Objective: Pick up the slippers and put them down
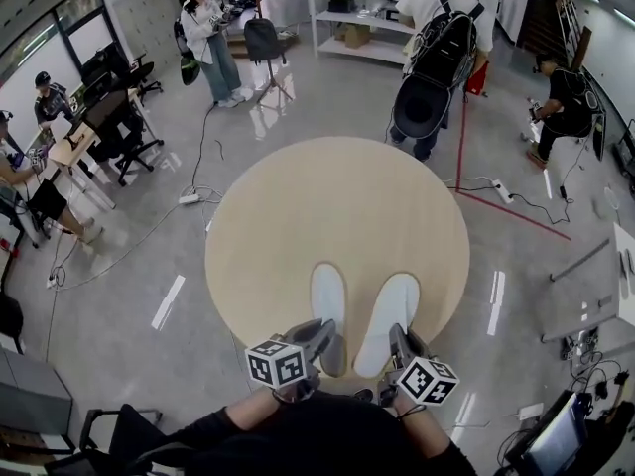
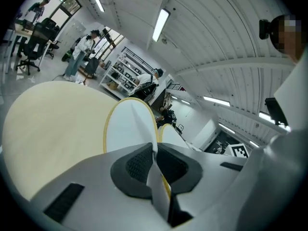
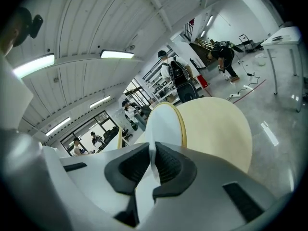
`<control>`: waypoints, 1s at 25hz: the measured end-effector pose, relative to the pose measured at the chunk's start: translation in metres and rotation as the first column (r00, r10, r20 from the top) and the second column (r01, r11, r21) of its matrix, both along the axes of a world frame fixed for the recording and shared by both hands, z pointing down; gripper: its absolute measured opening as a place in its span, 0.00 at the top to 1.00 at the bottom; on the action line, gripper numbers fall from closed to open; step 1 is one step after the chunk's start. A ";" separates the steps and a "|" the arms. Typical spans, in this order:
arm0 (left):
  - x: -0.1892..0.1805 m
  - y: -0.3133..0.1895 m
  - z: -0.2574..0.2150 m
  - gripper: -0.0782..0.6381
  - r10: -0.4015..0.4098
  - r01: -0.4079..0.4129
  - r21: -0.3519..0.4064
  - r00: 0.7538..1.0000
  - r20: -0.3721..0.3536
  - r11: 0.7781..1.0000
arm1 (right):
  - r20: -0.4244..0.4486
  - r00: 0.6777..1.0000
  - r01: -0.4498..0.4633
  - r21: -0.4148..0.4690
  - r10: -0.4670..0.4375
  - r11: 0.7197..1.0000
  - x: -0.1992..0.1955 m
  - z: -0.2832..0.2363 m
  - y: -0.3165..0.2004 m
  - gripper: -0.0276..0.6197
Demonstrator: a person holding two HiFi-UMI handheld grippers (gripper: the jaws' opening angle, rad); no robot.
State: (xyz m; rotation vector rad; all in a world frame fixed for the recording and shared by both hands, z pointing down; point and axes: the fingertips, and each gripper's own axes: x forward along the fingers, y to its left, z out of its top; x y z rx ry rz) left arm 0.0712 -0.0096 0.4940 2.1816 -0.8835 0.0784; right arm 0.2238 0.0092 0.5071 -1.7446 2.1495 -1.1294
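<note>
Two white slippers lie side by side over the near part of a round beige table (image 1: 298, 226). My left gripper (image 1: 325, 343) is shut on the heel end of the left slipper (image 1: 328, 298); in the left gripper view the thin white edge is pinched between the dark pads, and the left slipper (image 2: 127, 129) stretches ahead. My right gripper (image 1: 397, 350) is shut on the heel end of the right slipper (image 1: 389, 318). In the right gripper view the right slipper (image 3: 163, 124) shows its yellow-trimmed sole past the jaws.
The table's near edge (image 1: 248, 335) is just ahead of my arms. Around the table stand people: one with a backpack (image 1: 437, 48) at the far side, another (image 1: 210, 33) at the back left. Cables and a power strip (image 1: 189, 199) lie on the glossy floor. Desks (image 1: 79, 137) stand at left.
</note>
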 end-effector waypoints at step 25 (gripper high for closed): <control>0.187 0.017 0.021 0.84 0.265 -0.263 -0.079 0.964 0.016 0.962 | 0.027 0.961 -0.274 -0.059 0.276 0.960 0.175 0.023 0.057 0.90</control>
